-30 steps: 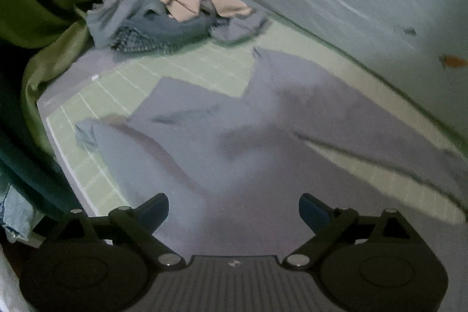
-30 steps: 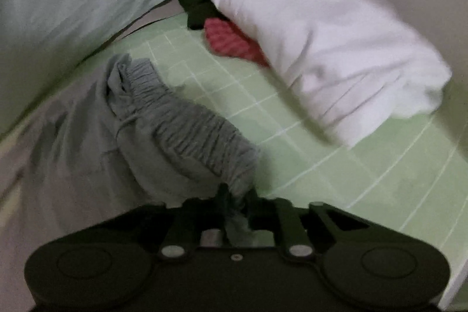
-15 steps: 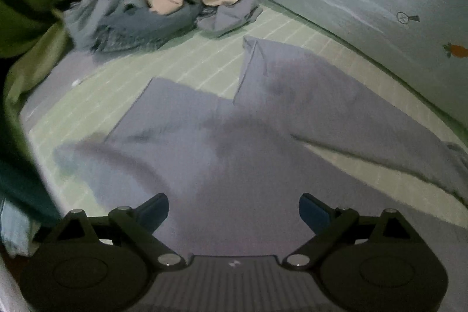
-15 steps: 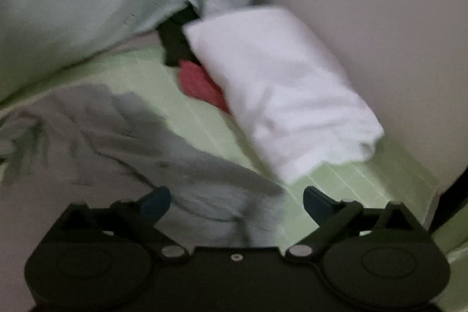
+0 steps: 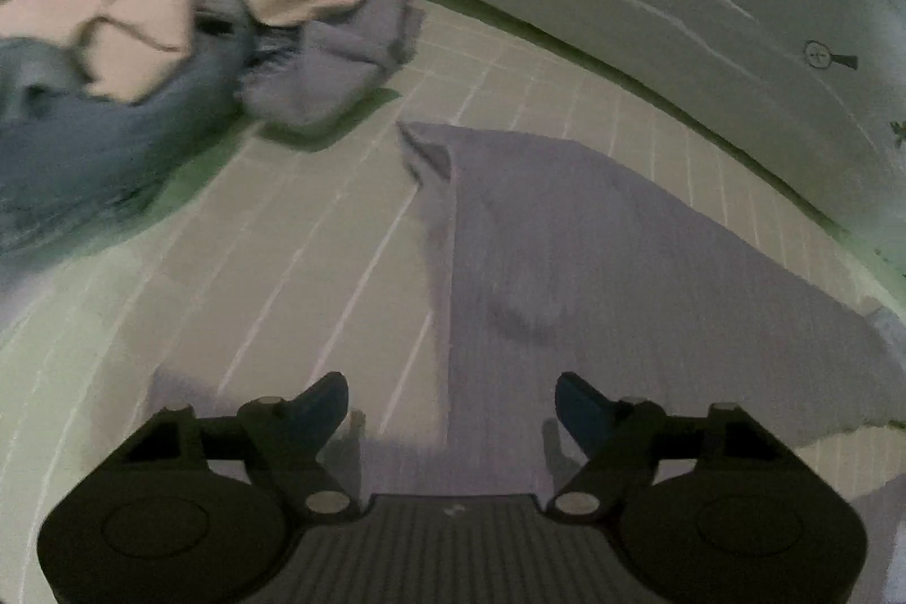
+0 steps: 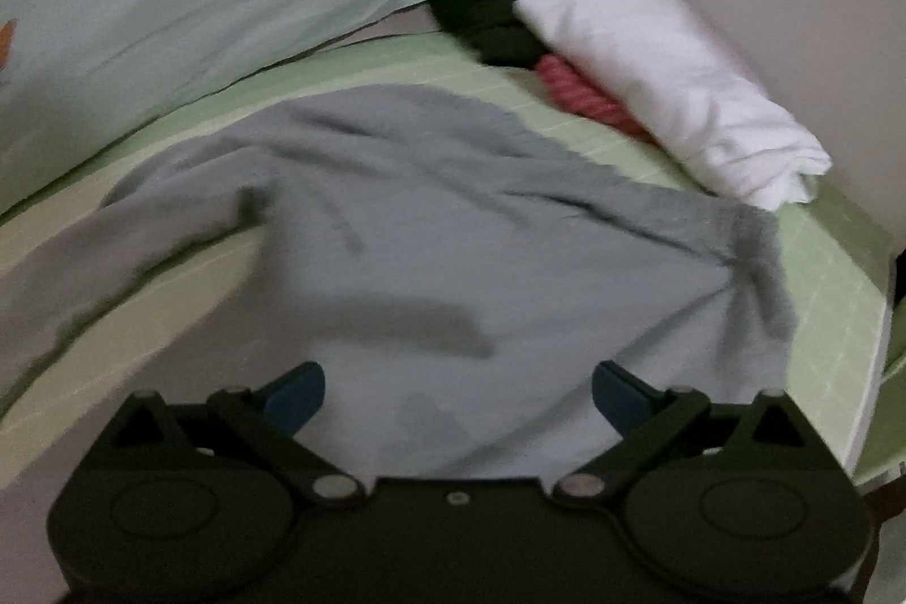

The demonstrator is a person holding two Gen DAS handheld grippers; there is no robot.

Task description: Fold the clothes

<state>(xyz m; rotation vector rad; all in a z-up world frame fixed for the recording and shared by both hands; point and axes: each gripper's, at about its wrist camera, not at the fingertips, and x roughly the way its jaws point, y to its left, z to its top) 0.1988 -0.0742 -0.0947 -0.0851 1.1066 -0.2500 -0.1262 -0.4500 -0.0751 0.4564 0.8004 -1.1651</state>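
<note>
I am closing my left gripper (image 5: 452, 406) over the flat grey cotton trousers (image 5: 594, 275) on the green checked bed sheet (image 5: 317, 230), gripping nothing, while my right gripper (image 6: 457, 392) is hanging wide open above their waist.

grey trousers (image 5: 594, 264): leg runs off the right edge on the left wrist view, lower part tucked behind the gripper body, so can't see where it ends
waistband (image 6: 759, 264): pretty smeared, gathers hard to make out
clothes pile (image 5: 141, 26): blurry and cut off at the left and top, can't count the pieces
red thing (image 6: 577, 94): half under the white pillow (image 6: 679, 83), no idea what it is
dark item (image 6: 487, 21): too dark to tell
</note>
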